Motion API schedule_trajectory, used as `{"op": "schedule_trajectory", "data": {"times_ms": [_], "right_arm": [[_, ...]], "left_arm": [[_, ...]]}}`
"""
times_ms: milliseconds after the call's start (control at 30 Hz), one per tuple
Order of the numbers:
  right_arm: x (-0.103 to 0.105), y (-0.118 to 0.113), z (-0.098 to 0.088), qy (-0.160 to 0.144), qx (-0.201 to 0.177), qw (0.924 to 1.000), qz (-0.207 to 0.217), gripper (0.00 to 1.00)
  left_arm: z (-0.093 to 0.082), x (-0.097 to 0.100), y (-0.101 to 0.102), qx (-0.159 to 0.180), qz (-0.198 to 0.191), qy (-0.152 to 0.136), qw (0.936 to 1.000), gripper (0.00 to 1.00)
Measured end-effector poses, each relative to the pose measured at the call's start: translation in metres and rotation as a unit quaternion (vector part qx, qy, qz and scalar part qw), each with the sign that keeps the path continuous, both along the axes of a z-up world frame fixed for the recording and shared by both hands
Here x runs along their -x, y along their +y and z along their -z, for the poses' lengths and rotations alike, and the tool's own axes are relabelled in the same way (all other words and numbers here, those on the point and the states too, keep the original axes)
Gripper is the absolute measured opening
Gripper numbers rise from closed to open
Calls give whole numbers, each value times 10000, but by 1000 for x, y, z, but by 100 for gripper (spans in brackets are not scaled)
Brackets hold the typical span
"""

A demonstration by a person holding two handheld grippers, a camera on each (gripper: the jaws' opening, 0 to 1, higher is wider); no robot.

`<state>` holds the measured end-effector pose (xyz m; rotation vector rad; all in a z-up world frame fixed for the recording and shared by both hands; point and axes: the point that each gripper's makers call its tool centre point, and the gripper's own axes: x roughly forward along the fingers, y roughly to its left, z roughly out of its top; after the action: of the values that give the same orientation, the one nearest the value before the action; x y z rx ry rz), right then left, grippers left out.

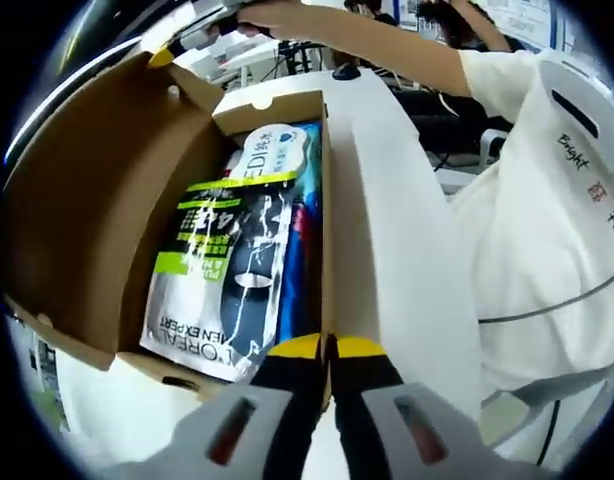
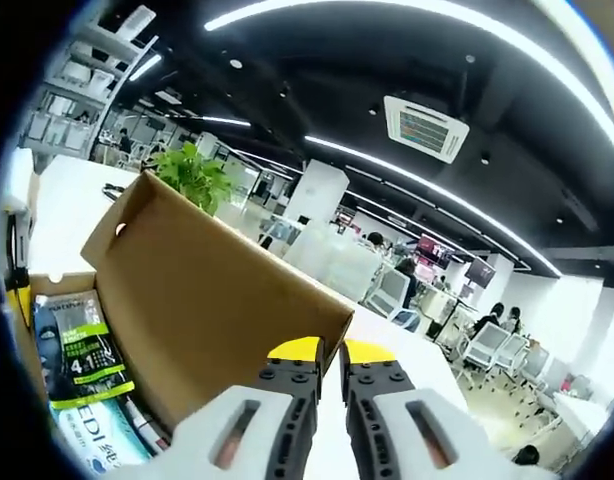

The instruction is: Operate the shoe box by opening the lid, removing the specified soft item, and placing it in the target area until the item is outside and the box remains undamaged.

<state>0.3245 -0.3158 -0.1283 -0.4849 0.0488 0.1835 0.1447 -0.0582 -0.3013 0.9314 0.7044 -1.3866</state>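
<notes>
The shoe box stands open on a white table (image 1: 397, 250), its brown lid (image 1: 97, 200) swung up at the left. Inside lies a silver, black and green soft pouch (image 1: 222, 280), with a white and blue pack (image 1: 272, 150) behind it. My left gripper (image 1: 329, 345) is shut on the box's right side wall (image 1: 325, 200) at its near end. The right gripper (image 1: 167, 55) comes in at the top, held on the lid's far edge. In the right gripper view my right gripper (image 2: 329, 350) is shut on the lid (image 2: 217, 290), with the pouch (image 2: 87, 360) below left.
A person's arm (image 1: 387, 50) and white shirt (image 1: 547, 200) reach across the right side. A green plant (image 2: 192, 175) stands behind the lid. Office desks, chairs and seated people (image 2: 487, 320) lie beyond the table.
</notes>
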Motion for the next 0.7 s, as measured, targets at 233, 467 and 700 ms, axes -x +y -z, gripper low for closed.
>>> {"op": "schedule_trajectory", "data": {"times_ms": [233, 467, 700], "right_arm": [[-7, -1, 5, 257, -122, 9996, -24, 5], [-13, -1, 11, 336, -176, 9993, -34, 4], [-31, -3, 23, 656, -240, 9976, 35, 4]], "left_arm": [[-1, -1, 0, 63, 0, -130, 9999, 3], [-1, -1, 0, 132, -62, -262, 9996, 4], [-2, -1, 0, 144, -102, -249, 9995, 4]]}}
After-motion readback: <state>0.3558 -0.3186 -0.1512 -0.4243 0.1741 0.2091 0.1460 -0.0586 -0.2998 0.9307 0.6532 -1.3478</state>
